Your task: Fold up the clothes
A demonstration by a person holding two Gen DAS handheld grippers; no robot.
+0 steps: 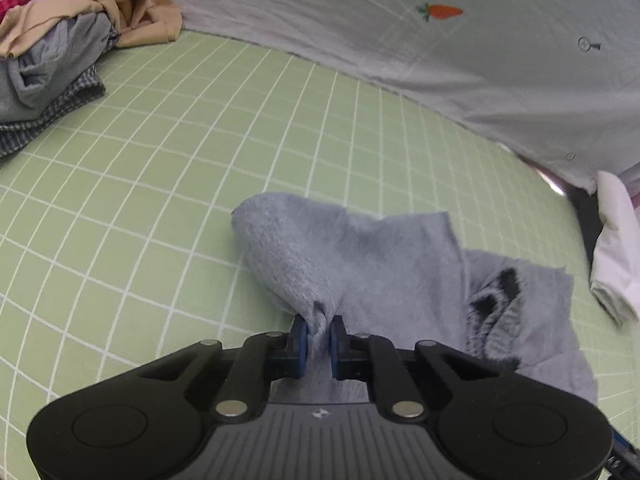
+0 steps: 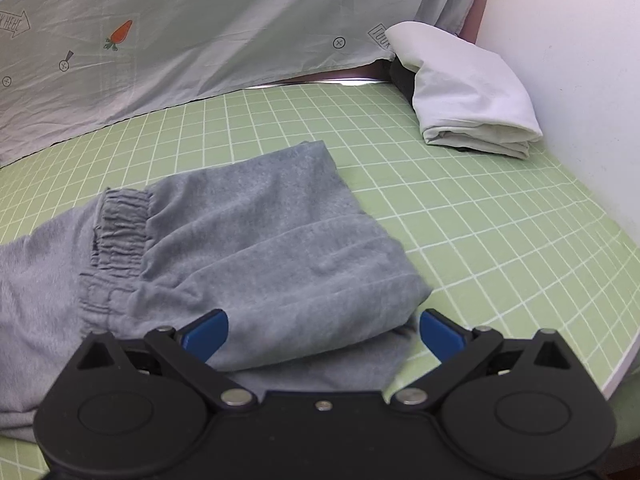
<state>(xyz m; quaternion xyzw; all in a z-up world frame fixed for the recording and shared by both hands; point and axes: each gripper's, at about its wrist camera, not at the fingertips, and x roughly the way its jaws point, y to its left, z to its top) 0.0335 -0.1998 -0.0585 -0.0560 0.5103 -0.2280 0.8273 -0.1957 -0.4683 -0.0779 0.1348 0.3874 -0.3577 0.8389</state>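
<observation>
Your left tongs [image 1: 319,338] are pinched tight on a bunched fold of the grey sweatpants [image 1: 360,264], lifting that part into a rounded hump above the green grid mat [image 1: 160,152]. The rest of the garment trails off to the right, where a dark opening shows, probably the waist or a leg end, though the blur makes it hard to say.

Your right tongs [image 2: 323,334] stand wide apart, one blue pad on either side of the folded edge of the grey sweatpants [image 2: 256,240], gripping nothing. From this side you see the gathered elastic band [image 2: 120,224] lying on top of the layered fabric.

A folded white cloth [image 2: 468,92] rests near the mat's far right corner against the white wall [image 2: 568,60]. A pile of unfolded clothes [image 1: 60,52] sits at the far left. Behind hangs a pale sheet [image 1: 440,40] printed with a carrot [image 1: 442,11].
</observation>
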